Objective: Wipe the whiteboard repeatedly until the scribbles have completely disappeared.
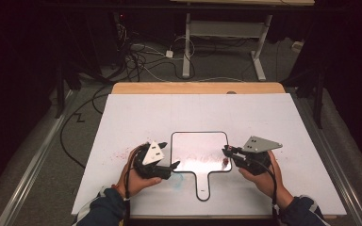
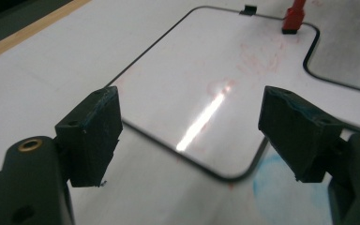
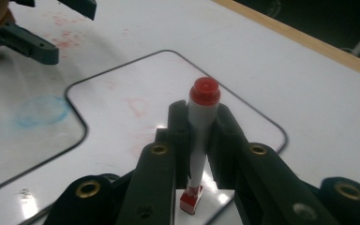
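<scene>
A small paddle-shaped whiteboard (image 1: 200,149) with a black rim lies flat in the middle of the white table, its handle toward me. My right gripper (image 1: 227,151) is at the board's right edge, shut on a red-capped marker (image 3: 201,126) that stands upright with its lower end on the board. In the left gripper view the marker (image 2: 294,18) appears at the board's far edge. My left gripper (image 1: 166,157) hovers at the board's left edge, jaws spread wide with nothing between them. The board (image 2: 192,61) carries faint red smears.
A blue smudge (image 3: 42,110) marks the table beside the board's handle, and red specks (image 1: 122,153) lie left of the left hand. A wooden strip (image 1: 198,88) borders the table's far edge. Cables and a desk frame (image 1: 221,42) stand on the floor beyond.
</scene>
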The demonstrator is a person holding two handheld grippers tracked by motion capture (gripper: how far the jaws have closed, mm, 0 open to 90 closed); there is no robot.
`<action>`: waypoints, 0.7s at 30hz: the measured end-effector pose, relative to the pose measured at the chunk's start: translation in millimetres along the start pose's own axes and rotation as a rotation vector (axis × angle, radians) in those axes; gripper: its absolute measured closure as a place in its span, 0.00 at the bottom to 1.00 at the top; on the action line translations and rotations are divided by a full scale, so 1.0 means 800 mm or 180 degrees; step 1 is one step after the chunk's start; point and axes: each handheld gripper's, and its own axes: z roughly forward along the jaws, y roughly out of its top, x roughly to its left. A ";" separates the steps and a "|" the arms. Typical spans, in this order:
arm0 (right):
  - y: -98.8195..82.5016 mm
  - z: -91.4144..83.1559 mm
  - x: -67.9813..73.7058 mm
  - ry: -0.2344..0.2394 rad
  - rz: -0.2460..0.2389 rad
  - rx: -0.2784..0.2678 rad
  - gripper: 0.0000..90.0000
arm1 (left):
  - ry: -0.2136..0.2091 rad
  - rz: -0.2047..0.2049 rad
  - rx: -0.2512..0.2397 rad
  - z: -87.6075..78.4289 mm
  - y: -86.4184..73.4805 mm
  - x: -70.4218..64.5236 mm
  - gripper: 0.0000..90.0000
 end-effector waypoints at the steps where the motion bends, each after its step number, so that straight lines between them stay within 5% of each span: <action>1: 0.002 0.001 0.006 0.0081 -0.0010 -0.0010 0.90 | 0.0010 -0.0017 0.0013 -0.007 -0.005 0.000 0.23; 5: 0.006 0.004 0.017 0.0110 -0.0153 0.0047 0.90 | 0.0058 -0.0102 -0.0022 -0.031 -0.021 -0.004 0.23; 8: 0.008 0.003 0.010 -0.0141 -0.0279 0.0148 0.90 | 0.0087 -0.0136 0.0006 -0.043 -0.031 -0.006 0.23; 12: 0.010 0.005 0.003 -0.0208 -0.0232 0.0190 0.90 | 0.0109 -0.0177 0.0061 -0.048 -0.039 -0.004 0.21; 18: 0.018 0.020 0.017 0.0072 -0.0158 0.0105 0.90 | 0.0125 -0.0135 0.0121 -0.042 -0.039 -0.003 0.21; 21: 0.021 0.025 0.012 -0.0222 -0.0340 0.0201 0.90 | 0.0100 -0.0136 0.0108 -0.042 -0.038 -0.003 0.21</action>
